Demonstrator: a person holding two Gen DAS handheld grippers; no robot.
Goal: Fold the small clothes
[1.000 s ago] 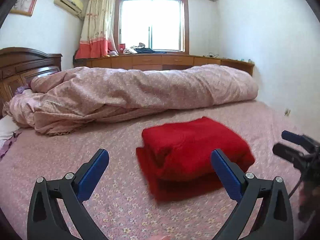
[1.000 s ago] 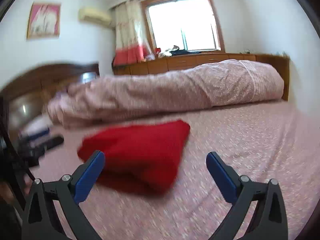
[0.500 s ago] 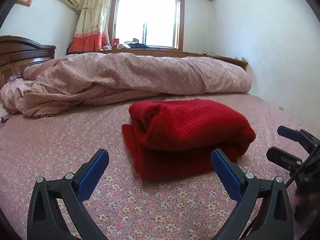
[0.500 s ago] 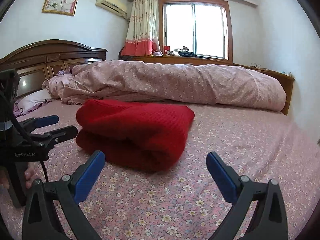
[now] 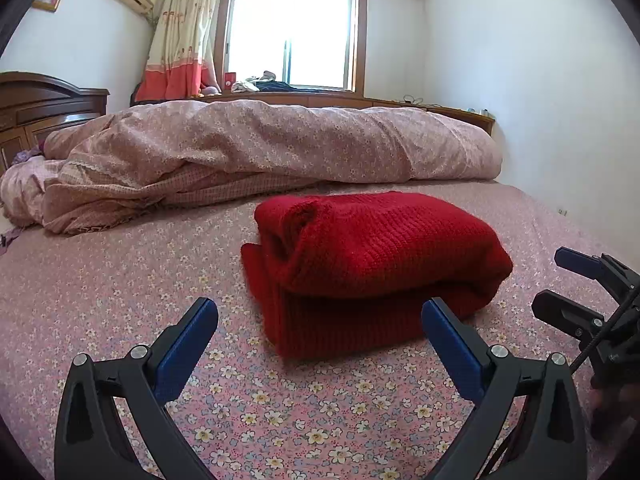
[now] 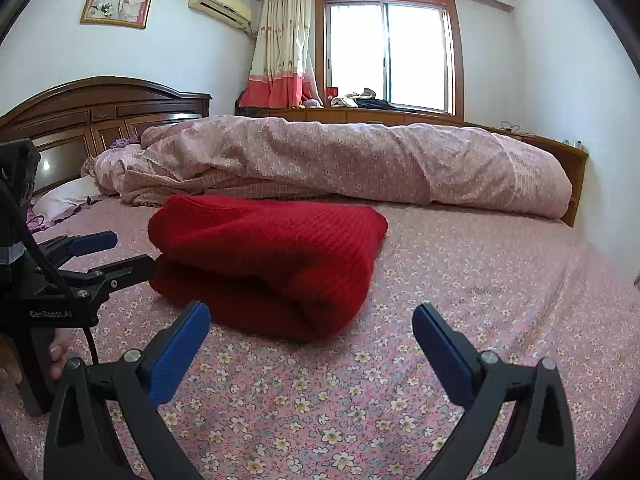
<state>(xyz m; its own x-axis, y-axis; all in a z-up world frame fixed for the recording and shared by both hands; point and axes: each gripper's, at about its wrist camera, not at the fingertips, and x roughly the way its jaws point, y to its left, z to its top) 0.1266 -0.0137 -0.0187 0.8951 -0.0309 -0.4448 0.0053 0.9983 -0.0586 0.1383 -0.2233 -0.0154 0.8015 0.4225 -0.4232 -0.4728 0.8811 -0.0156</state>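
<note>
sweater (image 5: pixel 376 264): folded, mid-bed (image 5: pixel 120 288) | left tool (image 5: pixel 320 320): spread wide, empty | right tool (image 6: pixel 312 324): spread wide, empty | handling: soft, thick, light knit, likely slumps; pinch the doubled fold edge

White walls (image 6: pixel 560 80) surround a sunlit window (image 6: pixel 388 50), dark wooden headboard (image 6: pixel 100 112), and floral pink bed (image 6: pixel 480 280).

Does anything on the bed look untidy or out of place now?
Only a small thing: the red sweater is folded, but its layers are not aligned; the lower layer sticks out past the upper one at its left end. Both grippers, left and right, are open and apart from it.
</note>
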